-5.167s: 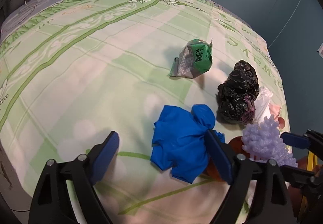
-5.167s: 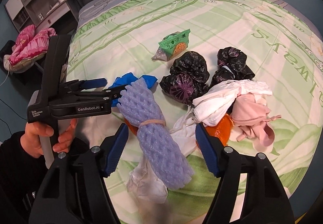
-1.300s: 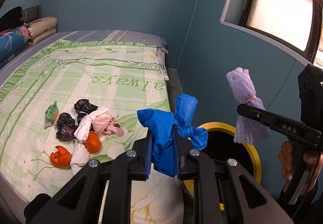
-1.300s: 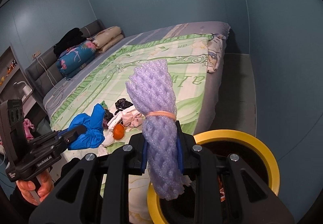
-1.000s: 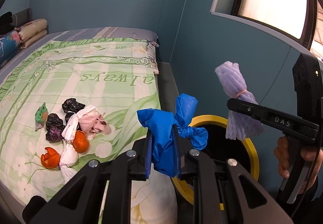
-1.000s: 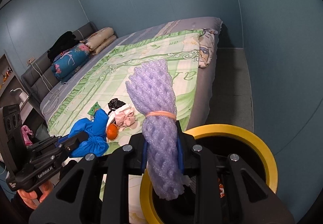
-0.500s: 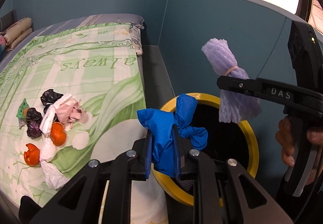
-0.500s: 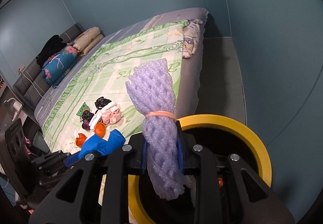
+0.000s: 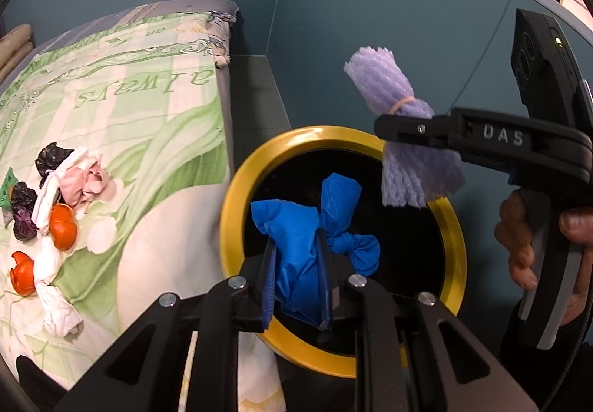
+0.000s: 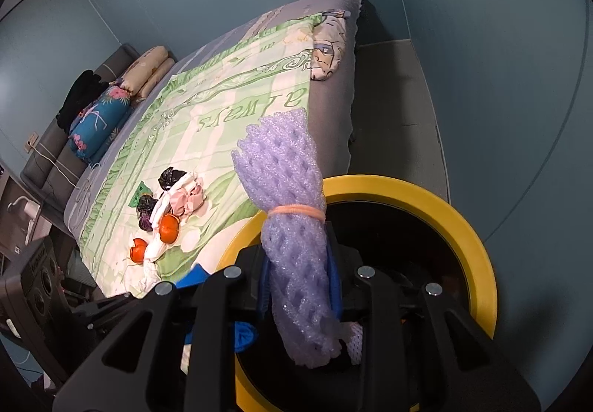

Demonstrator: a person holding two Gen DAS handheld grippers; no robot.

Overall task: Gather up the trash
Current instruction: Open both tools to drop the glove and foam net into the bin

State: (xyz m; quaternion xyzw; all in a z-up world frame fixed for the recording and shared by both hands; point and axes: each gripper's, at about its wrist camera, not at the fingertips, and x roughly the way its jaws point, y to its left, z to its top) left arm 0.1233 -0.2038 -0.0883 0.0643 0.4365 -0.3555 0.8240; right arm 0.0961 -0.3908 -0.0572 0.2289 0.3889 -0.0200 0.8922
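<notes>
Foam netting (image 10: pixel 296 249), light and springy, sits pinched mid-length in the right hand-held gripper (image 10: pixel 298 287), whose jaws have just been easing apart, over the yellow-rimmed bin (image 9: pixel 237 197). Left hand-held gripper (image 9: pixel 296 282) pinches the soft, limp blue bag (image 9: pixel 296 245) above the bin's near-left rim.

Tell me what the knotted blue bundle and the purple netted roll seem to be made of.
Knotted blue bundle: likely thin plastic film, a bag or glove; smooth with a slight sheen, crumpled and tied.
Purple netted roll: apparently soft foam mesh, matte with open diamond cells, cinched by a band.
</notes>
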